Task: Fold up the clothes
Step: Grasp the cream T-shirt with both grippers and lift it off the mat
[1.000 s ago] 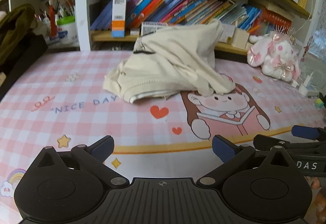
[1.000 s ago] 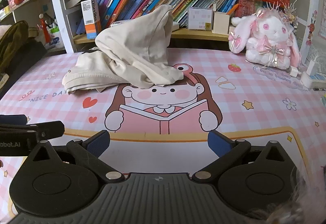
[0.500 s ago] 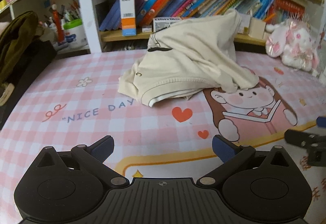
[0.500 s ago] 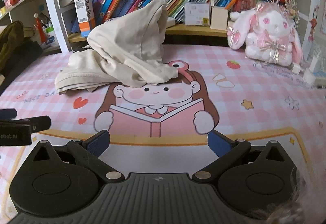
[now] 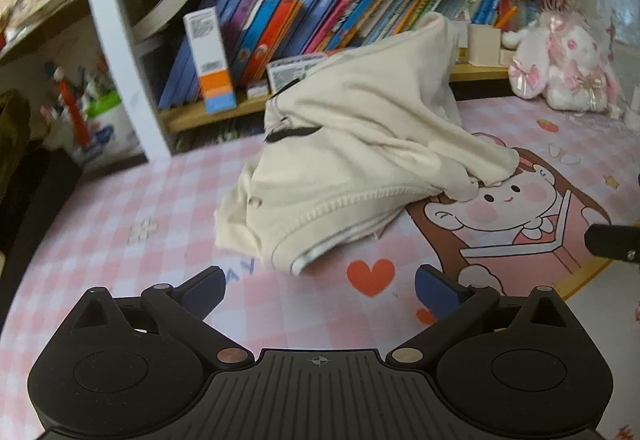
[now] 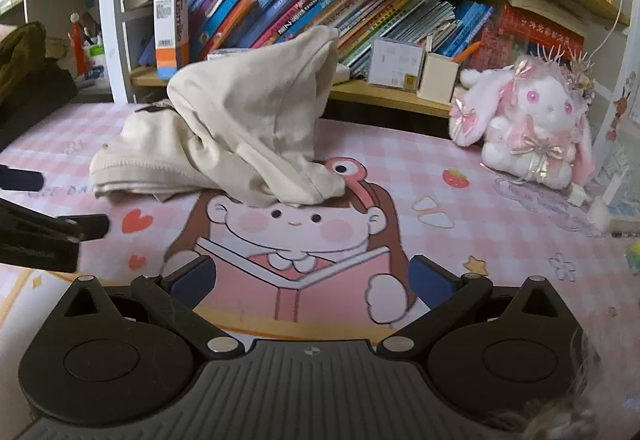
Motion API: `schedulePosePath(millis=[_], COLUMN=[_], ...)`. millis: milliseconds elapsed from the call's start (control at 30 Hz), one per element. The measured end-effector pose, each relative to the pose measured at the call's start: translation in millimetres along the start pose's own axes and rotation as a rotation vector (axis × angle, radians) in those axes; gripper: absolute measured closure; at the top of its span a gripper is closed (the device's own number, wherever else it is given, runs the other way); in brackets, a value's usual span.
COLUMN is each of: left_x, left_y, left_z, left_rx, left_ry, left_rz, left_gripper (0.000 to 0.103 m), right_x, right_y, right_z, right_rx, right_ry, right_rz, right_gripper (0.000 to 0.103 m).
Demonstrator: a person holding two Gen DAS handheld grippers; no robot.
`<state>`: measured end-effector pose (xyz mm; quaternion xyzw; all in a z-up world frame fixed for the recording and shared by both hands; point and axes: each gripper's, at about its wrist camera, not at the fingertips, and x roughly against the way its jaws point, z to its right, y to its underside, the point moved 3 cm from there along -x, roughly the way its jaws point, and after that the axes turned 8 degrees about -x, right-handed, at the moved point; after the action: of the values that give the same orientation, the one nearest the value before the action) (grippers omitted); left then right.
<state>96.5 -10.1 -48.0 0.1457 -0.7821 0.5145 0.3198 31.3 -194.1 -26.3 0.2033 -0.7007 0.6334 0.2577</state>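
A cream garment (image 5: 360,160) lies crumpled in a heap on the pink checked mat (image 5: 120,240), with its top leaning against the bookshelf. The right wrist view shows the same garment (image 6: 240,136) left of centre. My left gripper (image 5: 320,286) is open and empty, just short of the garment's near hem. My right gripper (image 6: 312,280) is open and empty too, hovering over the cartoon girl print, a short way from the cloth. The left gripper's finger (image 6: 52,230) shows at the left edge of the right wrist view.
A bookshelf (image 6: 280,12) full of books lines the back edge. A pink plush rabbit (image 6: 536,124) sits at the back right. Dark clothing (image 6: 28,68) is piled at the far left. A pen cup (image 5: 100,116) stands at the back left.
Both grippers have moved forward toward the garment, the left one more and swinging rightward. The garment has not moved. Both stay open.
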Motion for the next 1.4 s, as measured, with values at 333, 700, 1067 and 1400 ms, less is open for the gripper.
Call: schedulePosePath(millis=[333, 700, 1067, 1400], left_x=[-38.2, 25.9, 136.5, 124.7], left_y=[-15.0, -53.7, -64.7, -28.4], left_z=[0.2, -4.0, 6.3, 39.1], left_rx=[-0.158, -0.086, 0.03, -0.041], left_ry=[-0.041, 0.217, 0.381, 0.146], left_rz=[0.028, 0.216, 0.332, 0.179], left_gripper=[0.019, 0.091, 0.092, 0.04], right_x=[1.9, -2.1, 1.8, 16.8], right_y=[-11.3, -17.8, 2.8, -27.8], right_z=[-17.7, -37.5, -58.6, -20.8], right_rx=[0.06, 0.365, 0.842, 0.84], right_ry=[-0.074, -0.078, -0.121, -0.136], right_rz=[0.043, 0.067, 0.228, 0.319], right_gripper=[0.0, 0.0, 0.014, 0.1])
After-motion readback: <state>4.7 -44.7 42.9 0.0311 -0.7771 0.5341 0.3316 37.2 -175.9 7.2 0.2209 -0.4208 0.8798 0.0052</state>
